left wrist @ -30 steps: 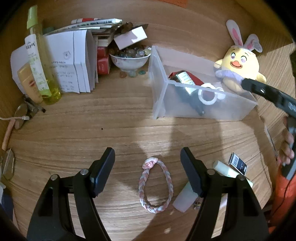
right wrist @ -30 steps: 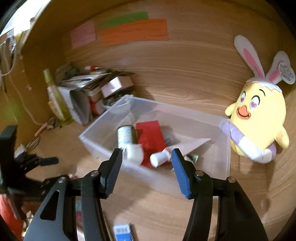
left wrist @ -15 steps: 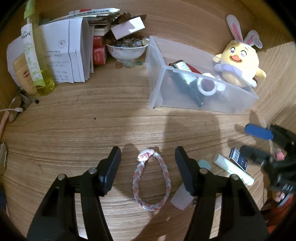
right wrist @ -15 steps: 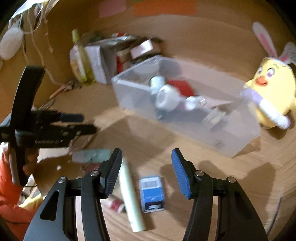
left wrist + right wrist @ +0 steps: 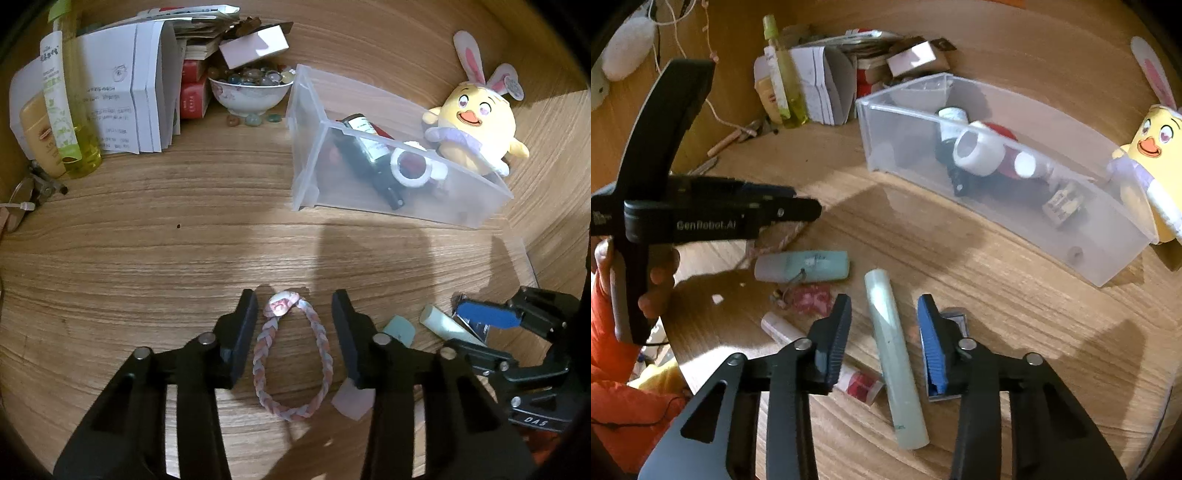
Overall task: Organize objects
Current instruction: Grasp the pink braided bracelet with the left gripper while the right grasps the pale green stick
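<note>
Braided pink and pale-blue cord forms the bracelet, which lies flat on the wooden desk with its small pink charm at the far end. It sits between the black fingers of the left tool, whose jaws are closing around it; the pads stand just beside the loop on either side and do not yet press it.

Just right of the bracelet, in the right wrist view, a pale green tube lies lengthwise between the fingers of the right tool, whose jaws are also closing with gaps still showing on both sides of the tube. Near the tube lie a mint-coloured case, a small blue-and-white packet partly under the blue-padded finger, and a white-and-red tube.

Farther back stands a clear plastic bin holding a dark bottle and a white tape roll. A yellow plush chick with rabbit ears sits beside the bin.
</note>
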`<state>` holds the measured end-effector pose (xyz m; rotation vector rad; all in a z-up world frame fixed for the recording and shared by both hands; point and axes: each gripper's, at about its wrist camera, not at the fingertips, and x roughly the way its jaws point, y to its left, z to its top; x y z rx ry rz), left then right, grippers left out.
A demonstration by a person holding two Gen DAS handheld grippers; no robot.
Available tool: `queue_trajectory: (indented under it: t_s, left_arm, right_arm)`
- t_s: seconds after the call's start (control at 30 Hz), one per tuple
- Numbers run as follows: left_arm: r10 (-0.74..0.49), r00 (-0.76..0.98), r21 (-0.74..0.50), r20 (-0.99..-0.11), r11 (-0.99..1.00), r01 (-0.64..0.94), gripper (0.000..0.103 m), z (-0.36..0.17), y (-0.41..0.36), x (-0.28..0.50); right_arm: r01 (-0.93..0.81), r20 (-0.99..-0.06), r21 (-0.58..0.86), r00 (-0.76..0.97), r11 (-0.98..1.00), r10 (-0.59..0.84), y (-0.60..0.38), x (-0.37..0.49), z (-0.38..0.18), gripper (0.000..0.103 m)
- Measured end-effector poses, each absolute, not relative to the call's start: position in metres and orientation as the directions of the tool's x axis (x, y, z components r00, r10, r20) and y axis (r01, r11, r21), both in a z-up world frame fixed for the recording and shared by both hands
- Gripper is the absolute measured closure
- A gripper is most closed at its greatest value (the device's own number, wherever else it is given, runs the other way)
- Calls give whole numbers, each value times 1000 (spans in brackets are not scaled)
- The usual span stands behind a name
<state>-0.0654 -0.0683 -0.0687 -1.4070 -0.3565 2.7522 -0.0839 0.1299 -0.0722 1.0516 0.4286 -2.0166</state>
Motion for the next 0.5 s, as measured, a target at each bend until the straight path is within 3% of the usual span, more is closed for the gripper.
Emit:
queue_trajectory:
  t_s: [0.1,0.5]
  left_arm:
    - [136,-589,-221,-797,-972,74,76,-69,-68,-65]
    - [140,-610,-234,-780,-969,77,89,-63,-67,-61]
  right_arm:
    - [783,-801,50,-339,-619,-494,130,-83,-73,73]
    - [788,-812,41,-332,-614,-481,128,-82,-75,83]
